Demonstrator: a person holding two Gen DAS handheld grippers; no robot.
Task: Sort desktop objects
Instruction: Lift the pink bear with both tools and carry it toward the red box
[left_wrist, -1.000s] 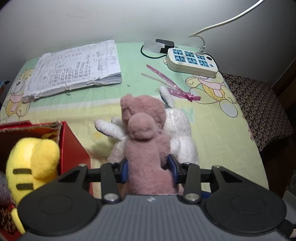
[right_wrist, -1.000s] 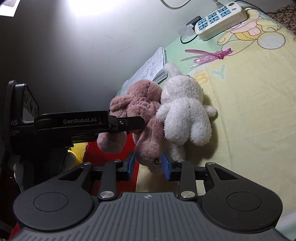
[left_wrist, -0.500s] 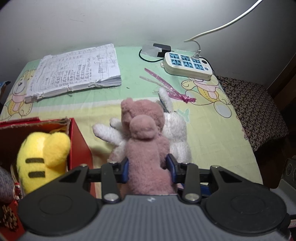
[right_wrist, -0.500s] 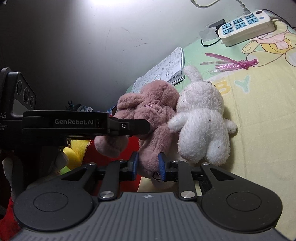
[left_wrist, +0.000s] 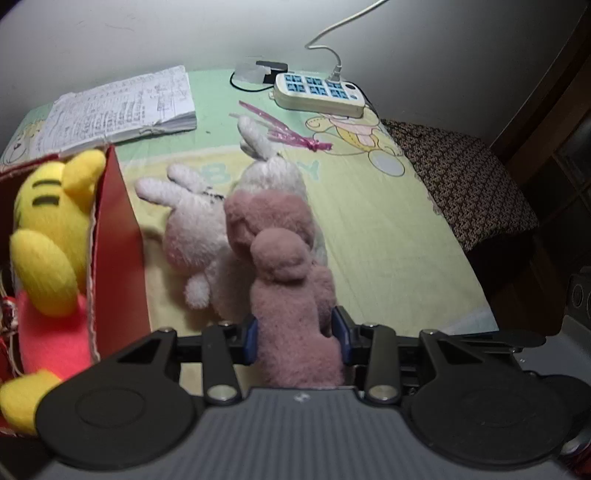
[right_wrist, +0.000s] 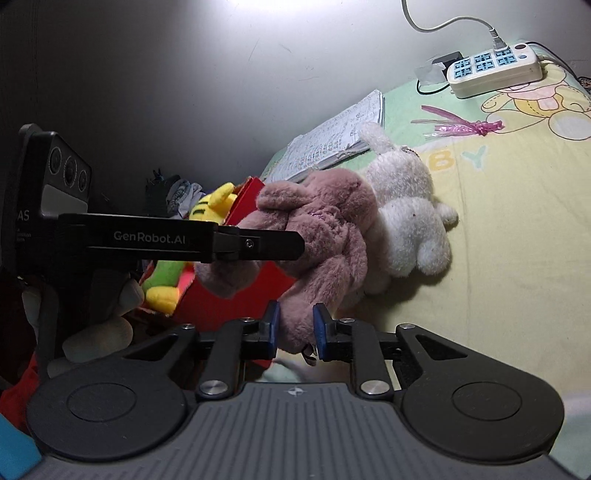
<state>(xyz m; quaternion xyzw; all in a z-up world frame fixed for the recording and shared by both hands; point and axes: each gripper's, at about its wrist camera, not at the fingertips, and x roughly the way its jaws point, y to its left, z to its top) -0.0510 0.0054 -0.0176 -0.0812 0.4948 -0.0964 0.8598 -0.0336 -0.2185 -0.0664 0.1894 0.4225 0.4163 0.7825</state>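
A pink plush toy (left_wrist: 288, 266) hangs between both grippers, just right of the red box (left_wrist: 118, 258). My left gripper (left_wrist: 295, 338) is shut on its body, blue pads pressing both sides. In the right wrist view the left gripper's finger (right_wrist: 258, 243) crosses in front of the pink plush toy (right_wrist: 325, 229). My right gripper (right_wrist: 296, 328) is closing, and its pads squeeze the toy's lower leg. A white plush bunny (left_wrist: 195, 229) lies on the cloth against the pink toy; the white bunny (right_wrist: 406, 221) is not gripped. The red box (right_wrist: 221, 302) holds a yellow striped plush (left_wrist: 51, 221).
A written notebook (left_wrist: 118, 110) lies at the back left. A white power strip (left_wrist: 317, 92) with its cable sits at the back by the wall, a pink ribbon (left_wrist: 280, 127) in front of it. A dark patterned cushion (left_wrist: 465, 177) lies past the cloth's right edge.
The right jaws have closed onto the pink toy's leg. Both grippers have carried the toy toward the red box, which now looms larger at the left. The white bunny stays on the cloth.
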